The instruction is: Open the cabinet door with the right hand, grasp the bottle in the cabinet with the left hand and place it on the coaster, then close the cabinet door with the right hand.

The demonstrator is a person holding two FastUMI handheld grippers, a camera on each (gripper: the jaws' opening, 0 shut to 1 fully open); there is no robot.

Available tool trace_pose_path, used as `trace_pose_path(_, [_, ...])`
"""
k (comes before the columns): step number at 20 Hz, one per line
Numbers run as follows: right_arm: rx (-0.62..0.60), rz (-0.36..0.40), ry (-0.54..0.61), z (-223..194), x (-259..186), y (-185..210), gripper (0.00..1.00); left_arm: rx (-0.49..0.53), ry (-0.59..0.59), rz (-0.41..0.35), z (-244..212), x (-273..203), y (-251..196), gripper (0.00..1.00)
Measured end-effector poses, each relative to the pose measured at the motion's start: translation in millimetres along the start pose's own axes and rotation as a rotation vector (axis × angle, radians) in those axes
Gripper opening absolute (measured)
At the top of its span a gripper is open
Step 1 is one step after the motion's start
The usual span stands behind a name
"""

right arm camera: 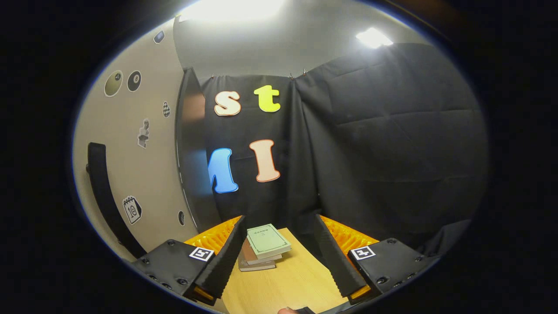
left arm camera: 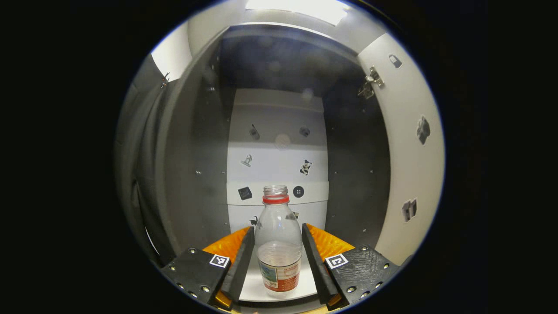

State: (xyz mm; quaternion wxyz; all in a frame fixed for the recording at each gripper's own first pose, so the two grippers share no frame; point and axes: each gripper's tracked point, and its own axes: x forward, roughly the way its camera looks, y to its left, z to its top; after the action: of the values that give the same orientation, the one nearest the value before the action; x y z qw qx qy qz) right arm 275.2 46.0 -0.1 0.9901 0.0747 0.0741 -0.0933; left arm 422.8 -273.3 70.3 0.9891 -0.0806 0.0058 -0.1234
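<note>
Left claw (left arm camera: 278,244) astride bottle (left arm camera: 279,244), cabinet shelf (left arm camera: 250,285).

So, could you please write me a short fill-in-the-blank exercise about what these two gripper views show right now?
1. The bottle stands between the fingers of the ____ gripper.
2. The bottle has no ____ on its neck.
3. In the right gripper view, the stack of books lies on a ____ table.
4. The cabinet door stands ____.

Missing words: left; cap; wooden; open
</note>
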Motion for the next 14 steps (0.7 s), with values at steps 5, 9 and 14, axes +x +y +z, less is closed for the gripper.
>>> trace_pose_path(5, [-0.003,0.065,0.004,-1,-6,8,0.98,-0.023,0.010,0.033,-2,-48,10,0.62])
trace_pose_path(9, [-0.009,0.119,0.014,-4,-11,14,0.98,-0.035,0.021,0.090,-11,-91,29,0.62])
trace_pose_path(14, [-0.011,0.189,0.015,-6,-13,24,0.98,-0.039,0.042,0.155,-31,-144,47,0.62])
